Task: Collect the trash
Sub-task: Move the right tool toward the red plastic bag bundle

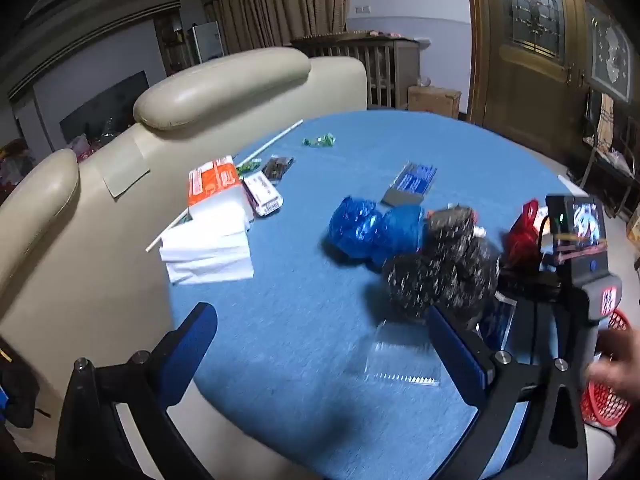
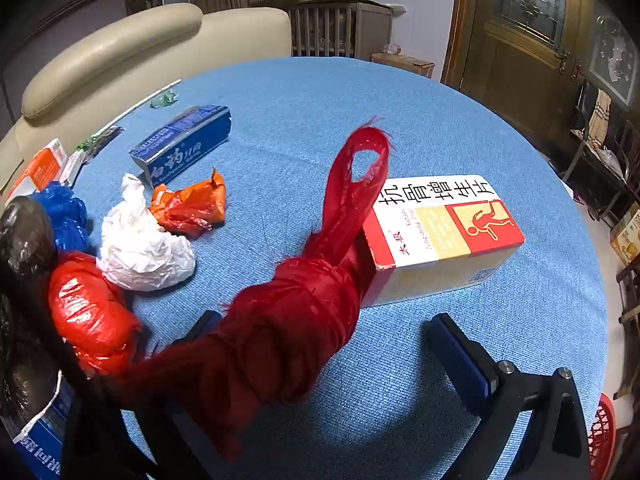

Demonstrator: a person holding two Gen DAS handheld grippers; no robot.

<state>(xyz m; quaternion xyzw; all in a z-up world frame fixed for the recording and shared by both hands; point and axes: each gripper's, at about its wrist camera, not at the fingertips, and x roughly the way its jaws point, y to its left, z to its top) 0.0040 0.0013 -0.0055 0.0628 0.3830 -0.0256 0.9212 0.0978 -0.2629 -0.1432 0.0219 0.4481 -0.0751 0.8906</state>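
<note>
Trash collection barely begun: nearly everything I must gather lies scattered over the blue surface (image 2: pixel 400 120). My right gripper (image 2: pixel 320 344) stands wide and released, the red plastic bundle (image 2: pixel 288 320) lying loose between its fingers, unpressed, beside the red-and-white medicine box (image 2: pixel 444 236). My left gripper (image 1: pixel 320 344) hangs released too, empty, above a clear wrapper (image 1: pixel 400 356), with black bags (image 1: pixel 440 272) and blue bags (image 1: pixel 372 228) just beyond. The red basket (image 1: pixel 608 392) waits off the near right edge; whether anything is in it I cannot tell.
</note>
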